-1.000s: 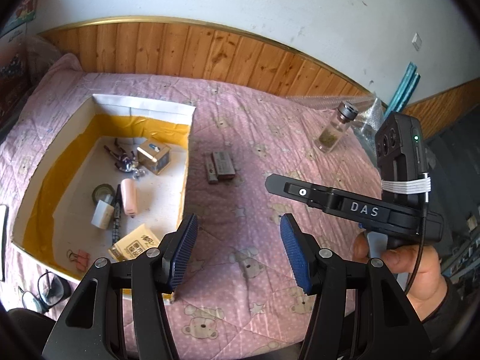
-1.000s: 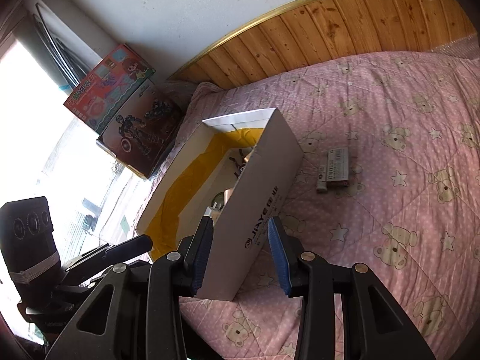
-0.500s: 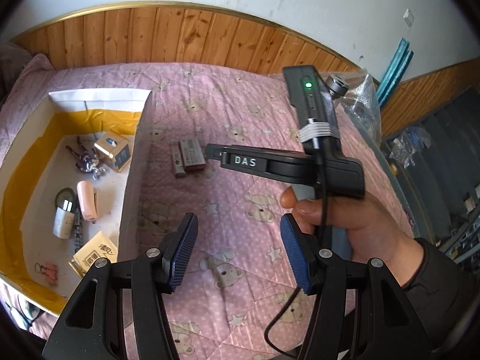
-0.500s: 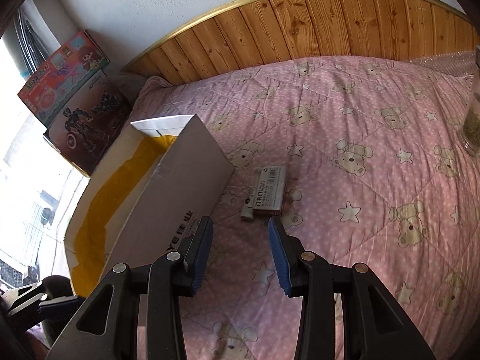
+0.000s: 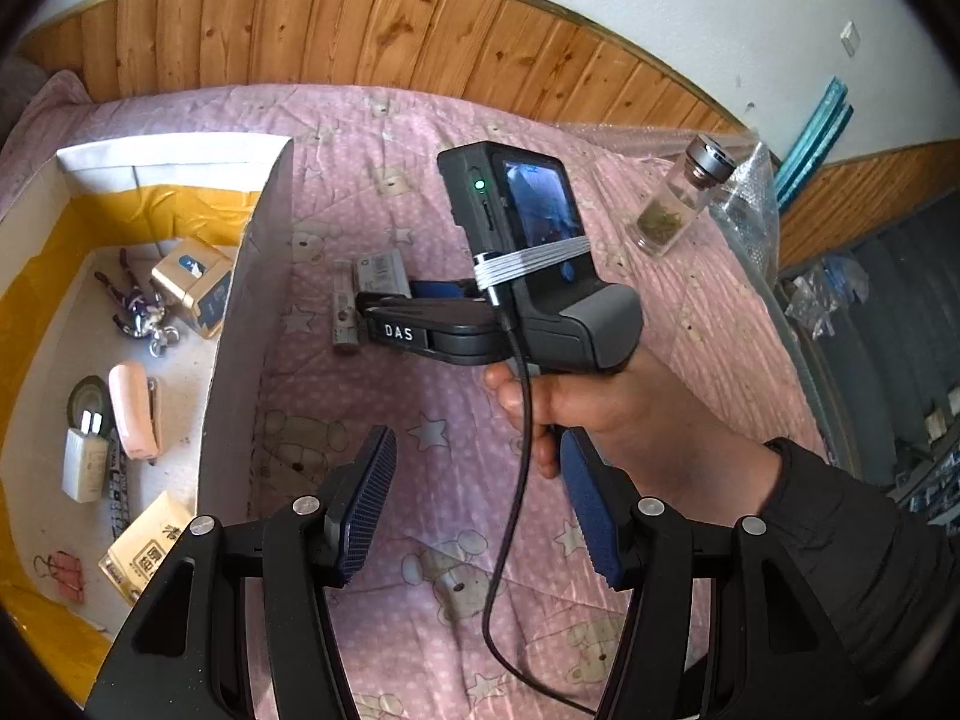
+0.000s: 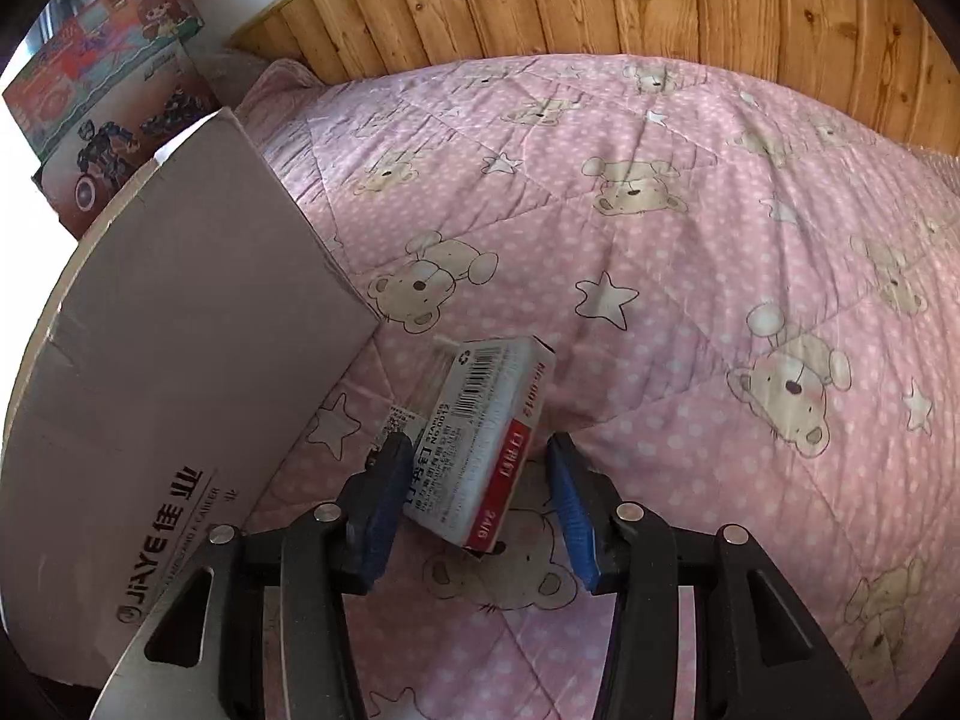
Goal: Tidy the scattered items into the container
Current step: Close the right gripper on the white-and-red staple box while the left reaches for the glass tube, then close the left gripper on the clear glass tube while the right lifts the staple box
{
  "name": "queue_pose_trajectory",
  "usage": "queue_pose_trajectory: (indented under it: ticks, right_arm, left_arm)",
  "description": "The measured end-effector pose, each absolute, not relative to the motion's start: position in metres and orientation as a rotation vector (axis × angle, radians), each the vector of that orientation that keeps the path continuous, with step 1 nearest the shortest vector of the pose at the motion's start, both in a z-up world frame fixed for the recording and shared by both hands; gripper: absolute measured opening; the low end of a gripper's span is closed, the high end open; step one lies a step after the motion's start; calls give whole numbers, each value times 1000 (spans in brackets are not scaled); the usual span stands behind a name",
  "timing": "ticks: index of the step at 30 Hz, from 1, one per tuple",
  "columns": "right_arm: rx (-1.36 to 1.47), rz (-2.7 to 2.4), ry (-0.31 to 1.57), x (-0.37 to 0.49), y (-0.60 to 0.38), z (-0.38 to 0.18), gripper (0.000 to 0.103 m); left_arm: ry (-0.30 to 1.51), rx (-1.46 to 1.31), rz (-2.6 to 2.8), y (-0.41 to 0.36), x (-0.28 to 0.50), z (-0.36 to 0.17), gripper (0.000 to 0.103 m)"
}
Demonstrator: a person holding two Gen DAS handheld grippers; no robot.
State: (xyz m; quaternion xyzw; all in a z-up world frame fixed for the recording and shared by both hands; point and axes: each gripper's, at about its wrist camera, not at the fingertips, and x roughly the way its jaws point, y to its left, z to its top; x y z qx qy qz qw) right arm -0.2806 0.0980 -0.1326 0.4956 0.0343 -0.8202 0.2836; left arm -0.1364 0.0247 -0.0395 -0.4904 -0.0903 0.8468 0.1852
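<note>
A small staples box, white with a red end, lies on the pink bear quilt just right of the cardboard container. A slim strip-like item lies against its left side. My right gripper straddles the staples box, its jaws opening; a gap shows at the right pad. In the left wrist view, a hand holds the right gripper, its fingers over the staples box. My left gripper hovers open over bare quilt beside the container.
The container holds several items, among them a pink stapler, a white plug and a small carton. A glass jar stands on the quilt's far right by bubble wrap. Toy boxes lean behind the container.
The right gripper has come down and across from beside the container to straddle the staples box, its jaws slightly wider. The left gripper has sunk lower over the quilt.
</note>
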Motion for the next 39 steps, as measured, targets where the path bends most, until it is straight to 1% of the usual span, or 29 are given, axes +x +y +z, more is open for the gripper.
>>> queue_pose_trajectory:
  ticks: [2, 3, 6, 8, 9, 10, 12, 13, 15, 16, 17, 18, 19, 20, 21, 23, 26, 27, 30, 33, 36, 37, 38, 39]
  right_arm:
    - [1340, -2192, 108, -280, 103, -129, 40]
    - [1341, -2194, 120, -279, 108, -126, 37]
    - [1355, -2199, 147, -275, 126, -117, 29]
    - [1377, -2210, 171, -273, 144, -113, 28]
    - [1407, -2227, 206, -273, 153, -114, 0]
    - [1432, -2246, 226, -274, 164, -117, 2]
    - [1478, -2252, 169, -277, 185, -122, 2]
    - [1493, -2242, 110, -278, 195, -124, 3]
    - [1493, -2224, -37, -280, 205, -124, 8]
    - [1486, -2199, -101, -282, 205, -122, 12]
    - [1472, -2176, -154, -284, 202, -120, 24]
    - [1460, -2170, -178, -286, 197, -118, 41]
    - [1451, -2178, -175, -289, 189, -115, 50]
    - [1444, -2181, -154, -292, 180, -114, 62]
    - [1445, -2178, -115, -295, 171, -116, 67]
    - [1475, -2179, -29, -303, 154, -125, 66]
    - [1441, -2212, 109, -304, 148, -126, 46]
    - [1451, -2225, 109, -303, 156, -124, 45]
    - [1472, -2282, 192, -294, 188, -118, 44]
    - [1548, -2289, 143, -287, 237, -116, 44]
    - [1622, -2244, -20, -266, 275, -108, 42]
    - [1628, -2221, -66, -256, 282, -104, 42]
    - [1628, -2199, -108, -244, 288, -101, 42]
    - [1626, -2185, -147, -234, 293, -99, 42]
  left_arm:
    - [-261, -1386, 2394, 27, -147, -44, 60]
    - [-262, -1389, 2400, 29, -152, -46, 60]
    - [-252, -1401, 2418, 36, -171, -56, 60]
    - [-233, -1428, 2427, 42, -186, -65, 60]
    - [-232, -1435, 2432, 43, -192, -68, 60]
    - [-239, -1439, 2441, 44, -198, -71, 60]
    - [-260, -1458, 2444, 43, -209, -78, 60]
    - [-264, -1471, 2450, 41, -214, -81, 60]
    - [-267, -1486, 2466, 39, -217, -84, 60]
    - [-271, -1492, 2462, 38, -218, -85, 60]
    - [-276, -1496, 2457, 37, -217, -86, 60]
    - [-274, -1501, 2453, 37, -216, -88, 60]
    - [-266, -1503, 2455, 37, -216, -89, 60]
    - [-259, -1507, 2460, 38, -216, -91, 60]
    - [-255, -1515, 2466, 38, -217, -93, 60]
    - [-252, -1519, 2481, 40, -220, -95, 60]
    - [-211, -1549, 2493, 46, -230, -105, 60]
    - [-202, -1544, 2507, 46, -233, -108, 60]
    - [-217, -1549, 2518, 43, -244, -117, 60]
    - [-232, -1563, 2541, 40, -256, -125, 60]
    - [-274, -1602, 2551, 36, -266, -136, 59]
    - [-266, -1599, 2573, 35, -267, -137, 44]
    - [-256, -1618, 2564, 36, -268, -139, 20]
    - [-262, -1630, 2548, 36, -268, -142, 18]
